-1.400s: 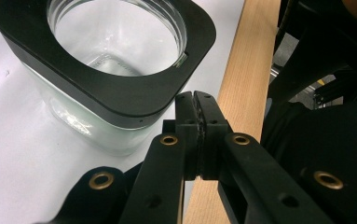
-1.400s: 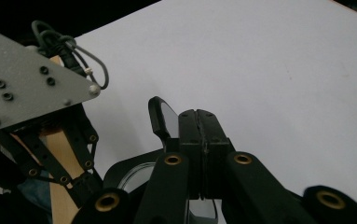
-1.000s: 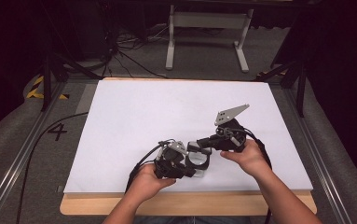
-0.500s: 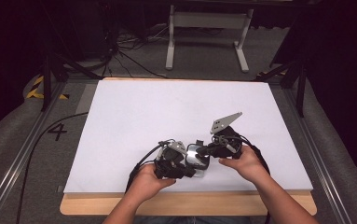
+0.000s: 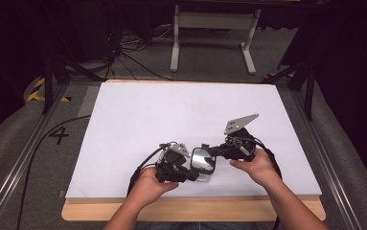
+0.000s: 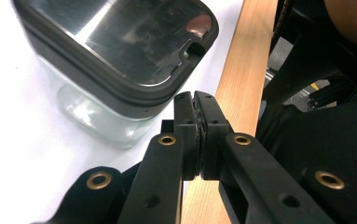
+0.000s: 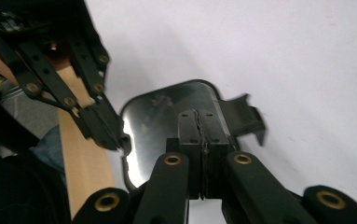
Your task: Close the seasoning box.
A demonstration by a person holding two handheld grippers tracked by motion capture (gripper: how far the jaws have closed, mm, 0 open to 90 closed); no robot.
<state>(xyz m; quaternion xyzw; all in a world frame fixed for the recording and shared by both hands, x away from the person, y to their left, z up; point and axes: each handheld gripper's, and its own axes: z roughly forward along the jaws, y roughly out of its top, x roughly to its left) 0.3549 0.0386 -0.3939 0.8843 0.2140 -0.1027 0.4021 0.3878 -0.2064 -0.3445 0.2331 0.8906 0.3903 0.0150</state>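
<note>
A clear glass container (image 5: 203,164) with a shiny, black-rimmed lid (image 6: 120,42) stands near the table's front edge. My left gripper (image 5: 189,175) is shut, and its tips (image 6: 195,100) sit against the lid's rim at a corner notch. My right gripper (image 5: 215,153) is shut too. Its tips (image 7: 200,115) rest over the lid (image 7: 167,116) from the other side. A black latch flap (image 7: 245,117) sticks out from the lid's edge past the right jaws. In the right gripper view the left gripper (image 7: 102,125) touches the lid's opposite edge.
The white table top (image 5: 171,115) stretches far behind and to both sides of the container. The wooden front edge (image 6: 241,79) runs close beside the container. A metal stand (image 5: 213,28) and cables (image 5: 123,57) are on the floor beyond the table.
The right gripper has sunk a little toward the front and closed in on the container's lid. The left gripper has hardly moved.
</note>
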